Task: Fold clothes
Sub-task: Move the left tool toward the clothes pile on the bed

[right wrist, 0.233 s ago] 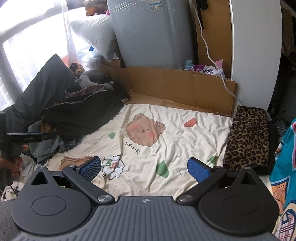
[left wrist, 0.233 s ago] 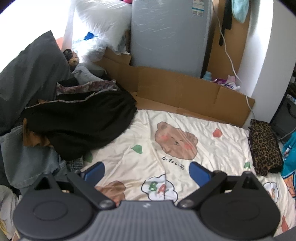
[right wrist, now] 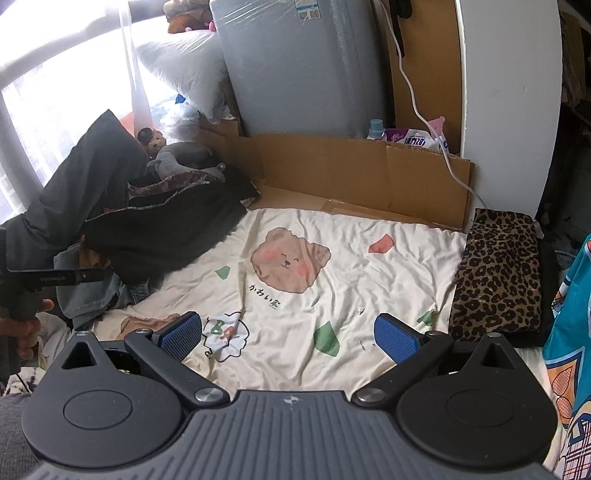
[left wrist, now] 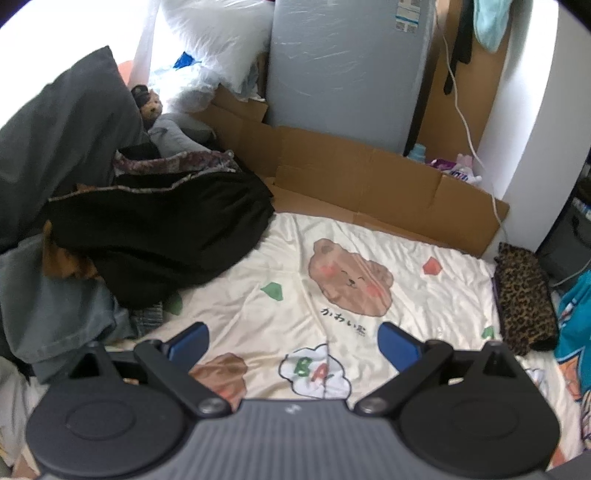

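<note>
1. While both jaws gape empty, left hand-held gripper [left wrist: 290, 341] and right hand-held gripper [right wrist: 288, 332] hover over bear-print sheet [right wrist: 332, 258].
2. Clothes pile [left wrist: 155, 229] sits left of frame; no garment picked yet.
3. Next, likely: reach left, pinch black garment.

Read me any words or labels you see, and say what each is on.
"BA": on the cloud print of the bear sheet.
"かわいい" plus a blurred last character: under the bear print.
Mattress sticker: too small.
Purple packet: blurred.
</note>
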The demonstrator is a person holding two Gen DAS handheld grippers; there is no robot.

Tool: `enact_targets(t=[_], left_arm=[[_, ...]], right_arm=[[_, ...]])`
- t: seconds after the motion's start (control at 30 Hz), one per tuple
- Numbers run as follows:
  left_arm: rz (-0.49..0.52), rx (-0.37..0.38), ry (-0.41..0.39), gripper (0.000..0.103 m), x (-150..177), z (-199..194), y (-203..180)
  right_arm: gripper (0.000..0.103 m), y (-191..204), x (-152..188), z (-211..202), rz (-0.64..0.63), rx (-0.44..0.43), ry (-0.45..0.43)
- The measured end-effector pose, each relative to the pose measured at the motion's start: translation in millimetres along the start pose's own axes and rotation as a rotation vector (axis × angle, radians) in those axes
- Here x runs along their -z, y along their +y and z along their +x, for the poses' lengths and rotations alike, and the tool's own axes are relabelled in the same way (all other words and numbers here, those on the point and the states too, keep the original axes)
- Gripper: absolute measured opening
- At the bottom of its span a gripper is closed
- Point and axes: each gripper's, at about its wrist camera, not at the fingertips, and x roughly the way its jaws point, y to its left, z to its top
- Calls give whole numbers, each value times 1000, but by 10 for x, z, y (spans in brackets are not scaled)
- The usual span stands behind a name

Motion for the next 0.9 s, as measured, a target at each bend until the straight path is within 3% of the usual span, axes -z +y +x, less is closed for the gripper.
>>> enact_targets(t=[0.37, 0.9], left_arm=[[42, -65, 14, 99, 0, -56, -100], [29, -43, -31, 99, 112, 67, -89]], right_arm=[[103, 36, 23, 74, -16, -16, 19], [103, 88, 51, 145, -15, -36, -8]])
